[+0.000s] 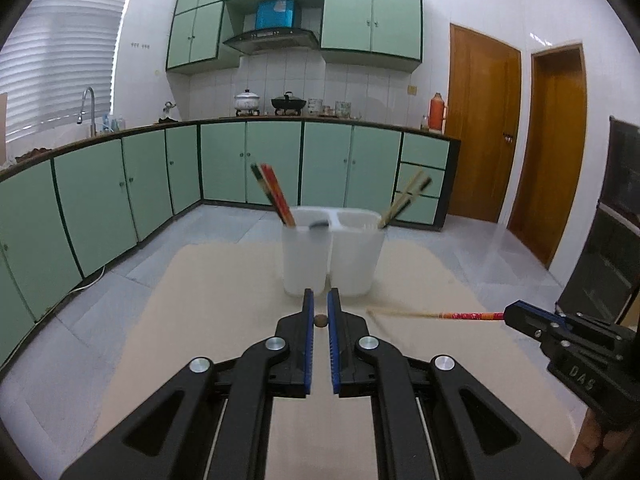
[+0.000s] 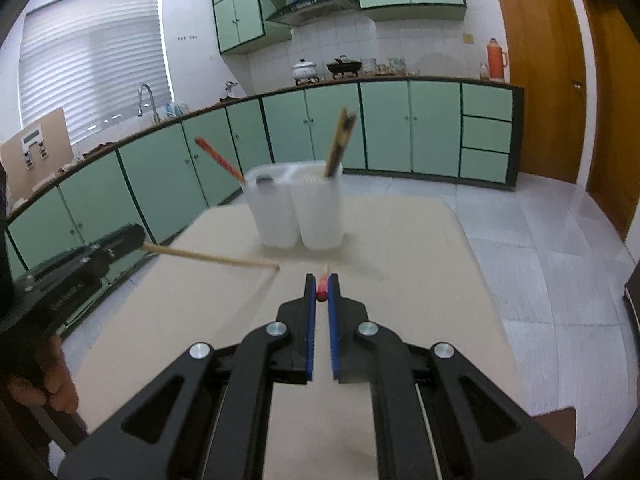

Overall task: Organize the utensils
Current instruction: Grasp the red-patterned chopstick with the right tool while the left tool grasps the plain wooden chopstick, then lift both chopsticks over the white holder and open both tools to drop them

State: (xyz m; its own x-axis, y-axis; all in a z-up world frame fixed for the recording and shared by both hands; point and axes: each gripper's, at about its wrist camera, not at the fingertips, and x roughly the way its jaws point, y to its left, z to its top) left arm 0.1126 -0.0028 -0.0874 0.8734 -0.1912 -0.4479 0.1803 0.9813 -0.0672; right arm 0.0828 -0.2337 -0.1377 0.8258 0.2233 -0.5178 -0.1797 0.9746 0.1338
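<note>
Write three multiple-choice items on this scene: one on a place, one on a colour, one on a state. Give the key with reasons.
1. Where does the white holder stand?
A. on the table beyond both grippers
B. on the counter
C. on the floor

2. What colour is the handle end of the chopstick in the right gripper?
A. green
B. red
C. blue

3. What is the left gripper doing?
A. open and empty
B. shut on a plain chopstick
C. gripping the holder

Key: 1 A, the holder sits on the tan table ahead of both grippers. 2 B, the part at the pads is red. 3 B, the stick's end shows between its closed pads.
</note>
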